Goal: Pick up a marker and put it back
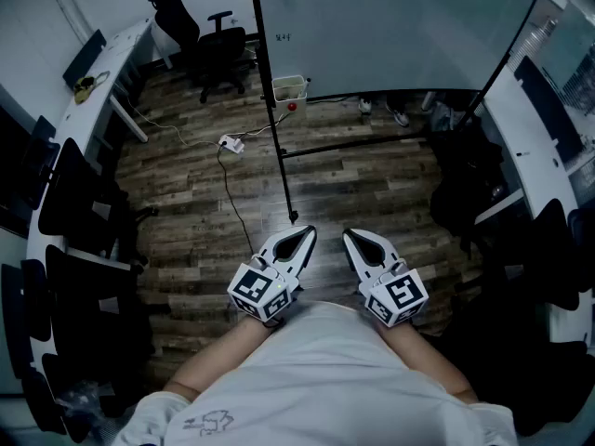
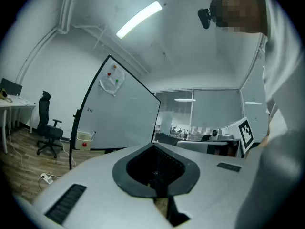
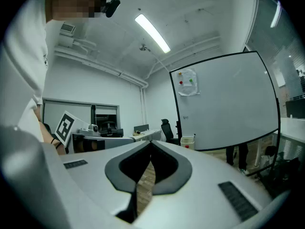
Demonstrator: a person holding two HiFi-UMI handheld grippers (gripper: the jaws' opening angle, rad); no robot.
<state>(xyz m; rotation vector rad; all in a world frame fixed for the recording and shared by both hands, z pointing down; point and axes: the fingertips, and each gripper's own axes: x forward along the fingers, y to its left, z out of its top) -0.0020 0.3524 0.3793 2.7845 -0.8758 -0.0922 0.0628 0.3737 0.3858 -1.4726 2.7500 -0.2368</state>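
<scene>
Both grippers are held close to the person's torso and point at a whiteboard (image 1: pixel 390 26) on a black stand. A small white basket (image 1: pixel 289 88) with a red spot hangs at the board's lower left corner; the left gripper view shows that basket (image 2: pixel 84 140) with what looks like a marker (image 2: pixel 93 134) sticking out of it. My left gripper (image 1: pixel 302 240) is shut and holds nothing, its jaws meeting in its own view (image 2: pixel 154 146). My right gripper (image 1: pixel 358 241) is likewise shut and bare (image 3: pixel 149 144). The basket (image 3: pixel 187 141) stands far ahead of both.
Wood floor lies between me and the board. A power strip (image 1: pixel 231 143) and its cable trail across the floor on the left. A black office chair (image 1: pixel 216 45) and a white desk (image 1: pixel 102 72) stand at back left. Someone's feet (image 1: pixel 398 115) show behind the board.
</scene>
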